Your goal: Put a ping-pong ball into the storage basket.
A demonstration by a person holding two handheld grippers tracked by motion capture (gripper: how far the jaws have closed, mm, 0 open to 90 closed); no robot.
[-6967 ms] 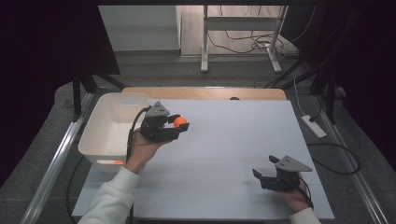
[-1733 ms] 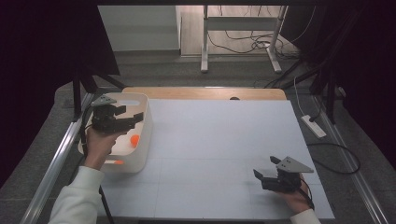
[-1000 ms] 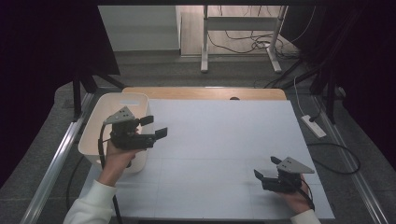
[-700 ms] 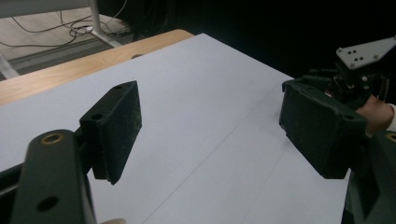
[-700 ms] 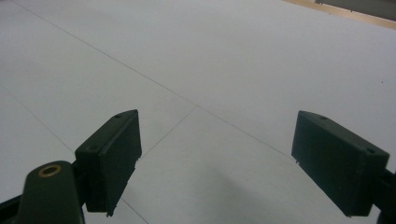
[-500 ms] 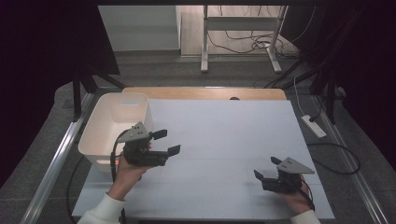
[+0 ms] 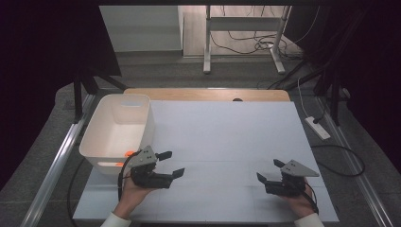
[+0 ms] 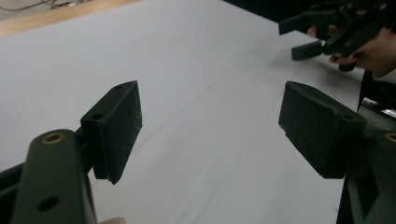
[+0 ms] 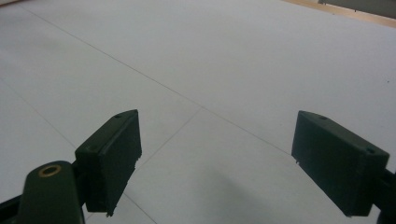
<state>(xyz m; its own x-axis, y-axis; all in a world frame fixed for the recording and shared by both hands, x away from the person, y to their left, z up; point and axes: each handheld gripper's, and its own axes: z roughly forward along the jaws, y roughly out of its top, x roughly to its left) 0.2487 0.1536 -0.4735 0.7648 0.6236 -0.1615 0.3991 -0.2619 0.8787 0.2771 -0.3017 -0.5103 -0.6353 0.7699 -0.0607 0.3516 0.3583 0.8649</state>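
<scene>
An orange ball lies in the white bin at the table's left; only a sliver of it shows over the near rim. My left gripper rests low at the front left of the white table, just right of the bin, open and empty; in the left gripper view its jaws stand wide apart over bare table. My right gripper is held near the front right, open with nothing between its jaws, as the right gripper view confirms. The right gripper also appears far off in the left gripper view.
A wooden strip runs along the table's far edge. A power strip and cables lie on the floor to the right. Metal rails flank the table.
The left gripper carried the orange ball to the bin, let it go there, then drew back toward the front of the table, open. The right gripper stayed still.
</scene>
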